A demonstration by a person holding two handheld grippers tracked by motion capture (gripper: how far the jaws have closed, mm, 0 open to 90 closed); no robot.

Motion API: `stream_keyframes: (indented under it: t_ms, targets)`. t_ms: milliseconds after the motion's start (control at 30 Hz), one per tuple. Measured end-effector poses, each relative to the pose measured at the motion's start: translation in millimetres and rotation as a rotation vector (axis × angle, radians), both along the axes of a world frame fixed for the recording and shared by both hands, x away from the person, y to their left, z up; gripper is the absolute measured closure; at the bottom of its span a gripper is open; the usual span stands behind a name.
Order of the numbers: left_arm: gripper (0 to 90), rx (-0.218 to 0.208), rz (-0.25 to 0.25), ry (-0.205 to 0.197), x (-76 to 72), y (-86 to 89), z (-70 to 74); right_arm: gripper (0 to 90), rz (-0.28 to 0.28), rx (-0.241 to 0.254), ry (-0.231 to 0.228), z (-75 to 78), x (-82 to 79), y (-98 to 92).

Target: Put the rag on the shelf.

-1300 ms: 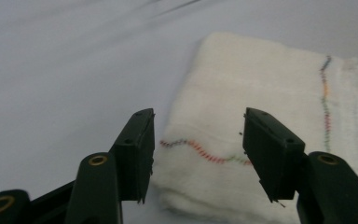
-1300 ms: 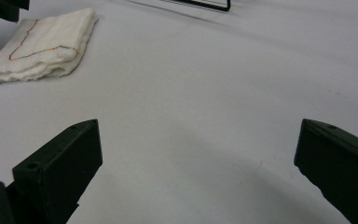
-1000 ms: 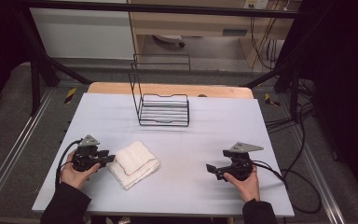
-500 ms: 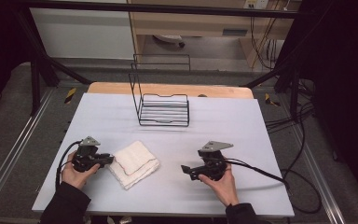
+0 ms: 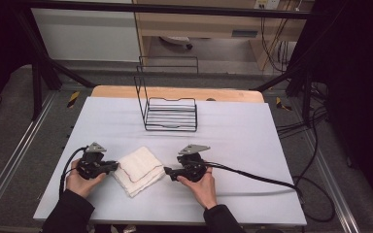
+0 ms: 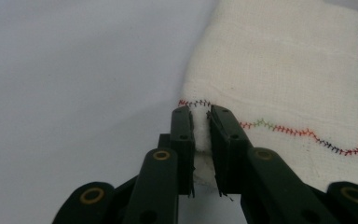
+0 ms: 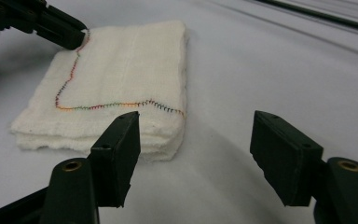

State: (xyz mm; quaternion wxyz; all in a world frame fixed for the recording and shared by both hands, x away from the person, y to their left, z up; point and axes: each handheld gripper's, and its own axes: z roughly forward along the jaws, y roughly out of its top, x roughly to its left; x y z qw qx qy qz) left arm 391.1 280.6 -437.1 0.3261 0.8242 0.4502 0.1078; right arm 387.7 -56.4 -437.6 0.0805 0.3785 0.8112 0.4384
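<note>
Jaws first: a corner of the folded white cloth with rainbow-stitched hem [image 6: 289,79] is being pinched tight by the left gripper [image 6: 200,122], a detail lost from the high view, where the cloth [image 5: 137,170] is just being seen lying between both hands on the pale grey tabletop [image 5: 252,141]. The right gripper [image 7: 193,140] is being held wide open just beside the cloth's stacked, fuzzy layers. Since earlier, that gripper's been moved in leftward. A black wire rack [image 5: 170,114] is being left well behind.
</note>
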Motion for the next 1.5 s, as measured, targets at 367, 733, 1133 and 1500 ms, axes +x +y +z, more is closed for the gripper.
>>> stream_keyframes:
  t_ms: [367,733,1133,1500]
  targets:
    - [80.2,0.014,-0.002,-0.01,-0.9,-1.6,0.2,51.5,-0.016,-0.005,0.057,-18.0,5.6,26.5]
    - [81.5,-0.009,0.015,0.006,-0.3,0.2,0.6,75.0,-0.032,0.017,0.098,-20.6,1.2,30.6]
    - [82.8,-0.083,0.018,0.047,-14.7,-4.3,10.5,85.0,-0.003,0.033,0.087,4.7,10.1,19.9]
    - [81.1,-0.028,-0.038,0.005,-55.1,-44.7,11.9,84.5,0.044,-0.094,0.016,12.5,31.1,9.1]
